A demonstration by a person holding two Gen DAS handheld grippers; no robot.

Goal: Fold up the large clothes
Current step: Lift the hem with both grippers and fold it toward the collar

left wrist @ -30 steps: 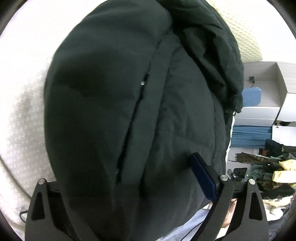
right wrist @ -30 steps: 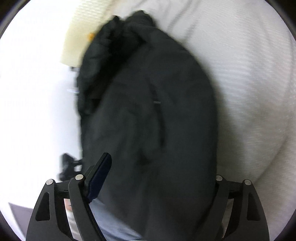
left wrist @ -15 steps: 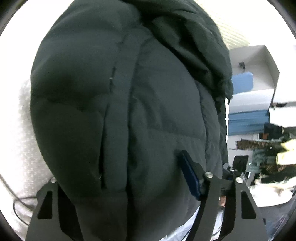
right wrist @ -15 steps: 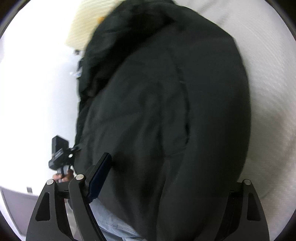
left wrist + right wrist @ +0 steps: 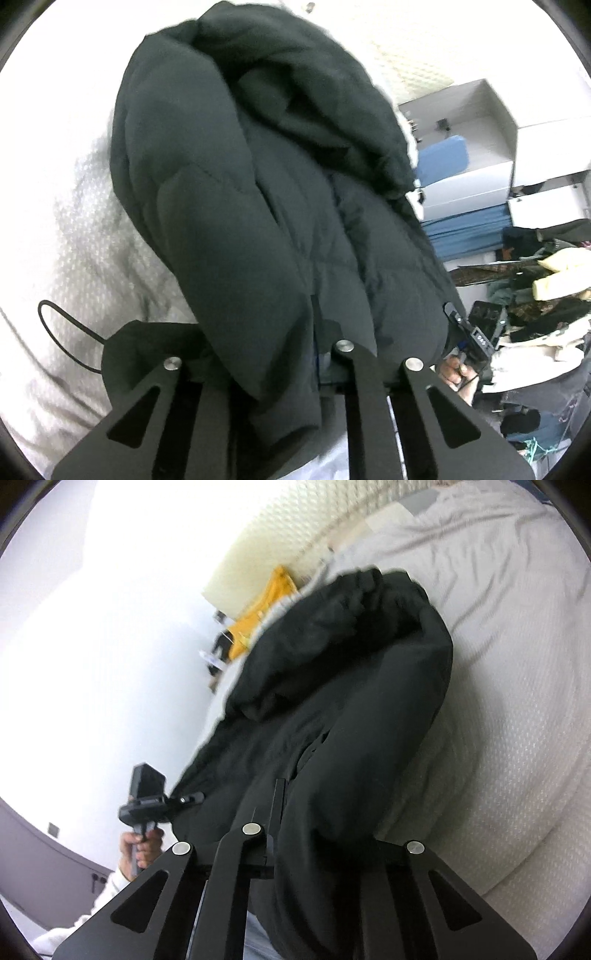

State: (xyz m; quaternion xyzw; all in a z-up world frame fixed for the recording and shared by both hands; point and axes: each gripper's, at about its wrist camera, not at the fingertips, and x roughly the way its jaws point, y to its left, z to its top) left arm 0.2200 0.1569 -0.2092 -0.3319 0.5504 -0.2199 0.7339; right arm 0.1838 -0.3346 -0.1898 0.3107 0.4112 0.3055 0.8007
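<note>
A large dark puffer jacket [image 5: 280, 206] with a hood hangs from both grippers above a white bed. In the left wrist view its bottom edge bunches between the jaws of my left gripper [image 5: 291, 354], which is shut on it. In the right wrist view the jacket [image 5: 343, 701] drapes over my right gripper [image 5: 317, 812], whose jaws are closed on the fabric. The fingertips of both grippers are hidden in the cloth. The other gripper shows in each view [image 5: 147, 805].
A white textured bedspread [image 5: 498, 701] lies under the jacket. A yellow garment [image 5: 258, 609] sits by a cream headboard. White shelves [image 5: 480, 147] with blue items and a pile of clothes [image 5: 535, 302] stand to the right. A black cable [image 5: 66, 339] lies on the bed.
Both grippers were open around the jacket's edge and have closed on it. The jacket has been lifted and tilted, and more of the bed and room shows.
</note>
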